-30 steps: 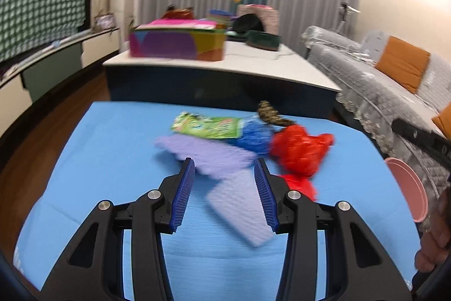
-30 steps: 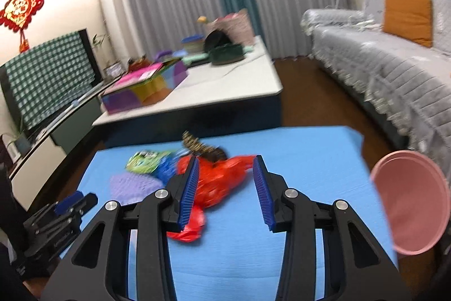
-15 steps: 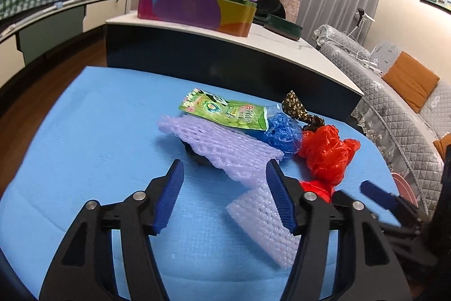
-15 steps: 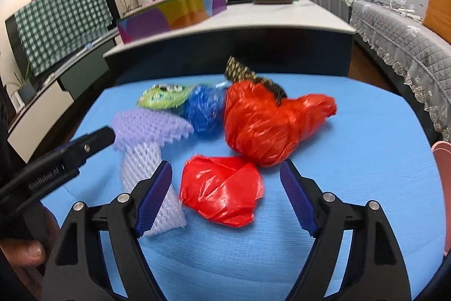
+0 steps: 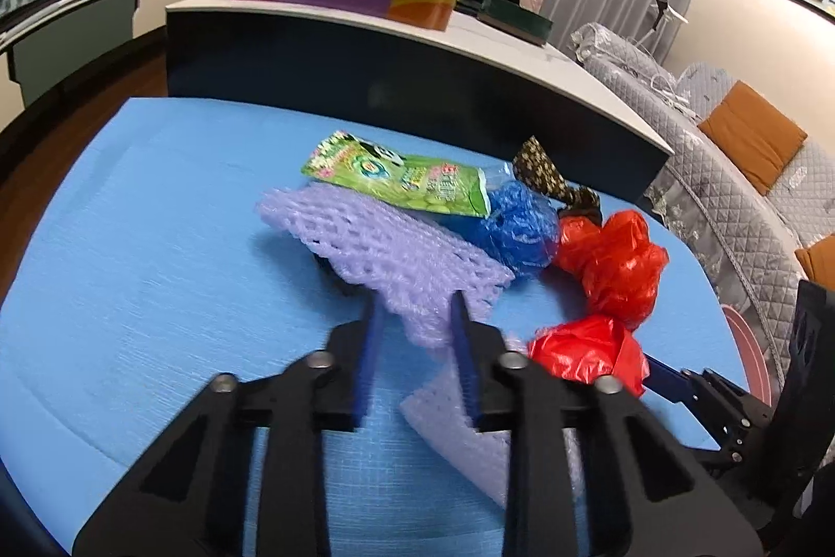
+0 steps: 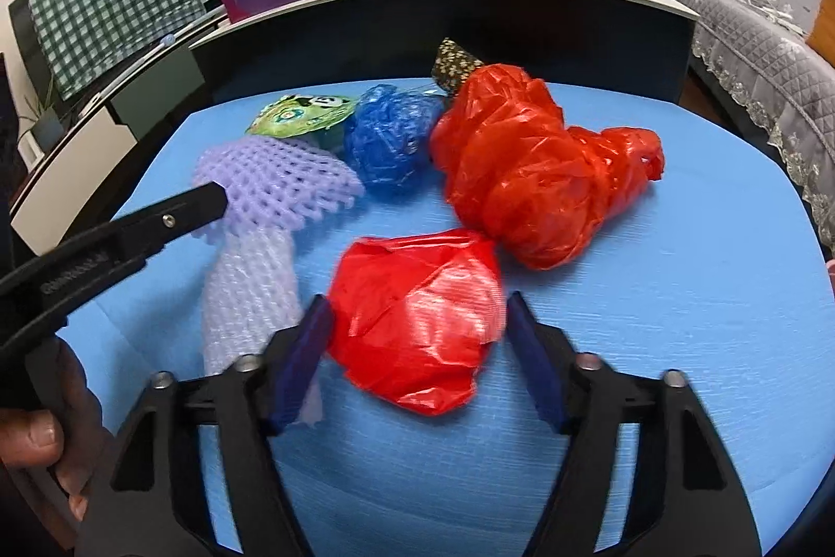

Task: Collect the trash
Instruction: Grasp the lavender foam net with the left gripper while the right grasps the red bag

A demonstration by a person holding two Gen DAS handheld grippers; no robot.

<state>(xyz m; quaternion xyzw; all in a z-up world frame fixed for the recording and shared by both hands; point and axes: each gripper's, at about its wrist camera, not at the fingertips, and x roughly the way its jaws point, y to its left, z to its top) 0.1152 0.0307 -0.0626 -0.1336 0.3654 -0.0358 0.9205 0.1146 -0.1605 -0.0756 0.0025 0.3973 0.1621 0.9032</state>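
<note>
Desk [image 5: 130, 244] under blue cloth carries the trash pile. Largest, the crumpled big red plastic bag [image 6: 527, 186] lies at two o'clock of the smaller red plastic bag [image 6: 417, 338]. The right hand-held gripper [image 6: 417, 348] straddles that smaller bag, jaws closing, pads not yet pressing. At nine o'clock, the left hand-held gripper [image 5: 412, 338] is closing around the lilac foam fruit net [image 5: 396, 254], whose edge sits between its jaws.

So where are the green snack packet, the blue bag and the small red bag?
Green packet [image 5: 402, 178]: left wrist view, middle of its printed face.
Blue bag [image 6: 389, 144]: right wrist view, centre of the crumpled ball.
Small red bag [image 6: 417, 317]: right wrist view, its shiny top.
</note>
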